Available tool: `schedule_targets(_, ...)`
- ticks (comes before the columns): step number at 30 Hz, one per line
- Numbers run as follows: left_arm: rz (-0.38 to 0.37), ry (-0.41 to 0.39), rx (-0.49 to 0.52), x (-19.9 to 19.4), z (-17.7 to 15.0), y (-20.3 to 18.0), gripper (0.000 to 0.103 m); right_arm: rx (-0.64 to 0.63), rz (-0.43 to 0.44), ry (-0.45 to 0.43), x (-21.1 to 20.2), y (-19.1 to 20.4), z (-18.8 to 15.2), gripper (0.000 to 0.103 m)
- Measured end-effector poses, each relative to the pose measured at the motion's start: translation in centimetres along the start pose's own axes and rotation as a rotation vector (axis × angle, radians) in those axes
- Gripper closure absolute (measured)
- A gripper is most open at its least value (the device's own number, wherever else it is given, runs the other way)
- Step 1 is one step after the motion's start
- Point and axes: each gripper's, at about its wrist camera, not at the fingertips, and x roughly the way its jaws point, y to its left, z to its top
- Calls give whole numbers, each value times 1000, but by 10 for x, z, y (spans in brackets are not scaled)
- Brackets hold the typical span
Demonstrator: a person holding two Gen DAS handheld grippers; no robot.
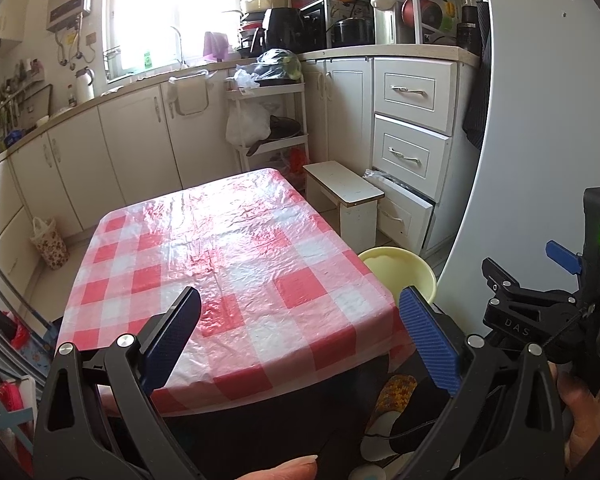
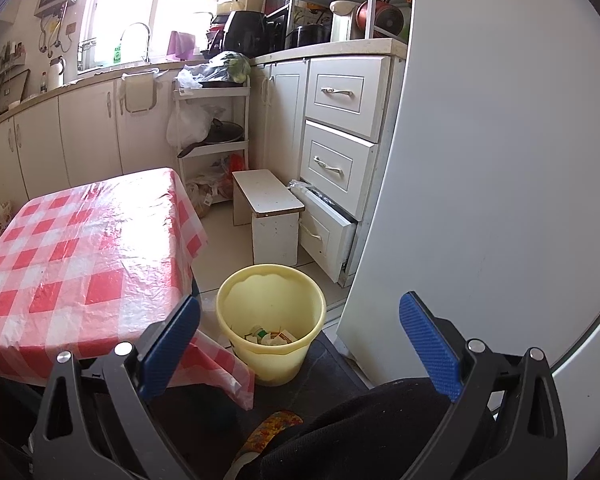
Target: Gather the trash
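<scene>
A pale yellow bin (image 2: 271,322) stands on the floor by the table's right corner, with several scraps of trash (image 2: 270,336) at its bottom. Only its rim (image 1: 400,266) shows in the left wrist view, past the table edge. The table (image 1: 228,264) carries a red-and-white checked plastic cloth, and I see nothing lying on it. My left gripper (image 1: 300,320) hangs open above the table's near edge, nothing between its fingers. My right gripper (image 2: 300,328) is open over the bin's near side, holding nothing. The right gripper's body (image 1: 540,312) shows at the left view's right edge, held by a hand.
A small white stool (image 2: 270,216) stands behind the bin. A bottom drawer (image 2: 326,236) of the cabinet juts open beside it. A white fridge door (image 2: 500,160) fills the right. A shelf cart (image 2: 212,120) with bags stands by the cabinets; a flowered bag (image 1: 50,242) sits left of the table.
</scene>
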Motion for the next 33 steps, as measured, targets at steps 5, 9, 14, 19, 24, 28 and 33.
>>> schedule_targets(5, 3, 3, -1, -1, -1, 0, 7, 5, -2, -6, -2, -2, -1, 8)
schedule_targets(9, 3, 5, 0, -1, -1, 0, 7, 5, -3, -7, -2, -1, -1, 8)
schedule_targets(14, 8, 8, -3, -2, -2, 0, 7, -6, -8, -6, -2, -1, -1, 8)
schedule_targets(19, 9, 8, -9, -2, -3, 1, 7, -7, -7, -6, -2, 0, -1, 8)
schedule_targets(24, 9, 8, -8, -2, -3, 1, 7, -14, -5, -7, -2, 1, 0, 8)
schedule_targets(28, 9, 9, -9, -2, -3, 1, 7, -15, -5, -7, -2, 1, 0, 8)
schedule_targets(33, 11, 9, -8, -2, -3, 1, 7, -14, -3, -8, -2, 1, 1, 8)
